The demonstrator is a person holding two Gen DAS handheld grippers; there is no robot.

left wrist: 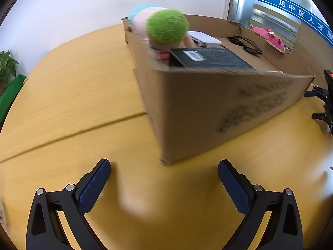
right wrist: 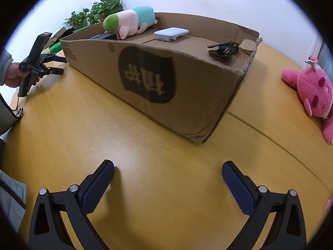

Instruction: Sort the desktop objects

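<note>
An open cardboard box [left wrist: 208,108] [right wrist: 177,87] stands on the yellow table. In it lie a green-haired plush doll [left wrist: 164,29] [right wrist: 129,21], a black box [left wrist: 208,58] [right wrist: 105,36], a white device [left wrist: 205,37] [right wrist: 171,33] and black sunglasses [left wrist: 246,44] [right wrist: 223,51]. A pink plush toy [right wrist: 312,91] [left wrist: 268,36] lies on the table beyond the box's far end. My left gripper [left wrist: 164,179] [right wrist: 60,65] is open and empty, near a box corner. My right gripper [right wrist: 168,179] [left wrist: 314,104] is open and empty, in front of the box's long side.
The table [right wrist: 145,145] has a seam running across it [left wrist: 72,133]. Potted plants [right wrist: 97,10] stand behind the box by the white wall. A glass door with a blue band [left wrist: 291,10] is at the far right of the left wrist view.
</note>
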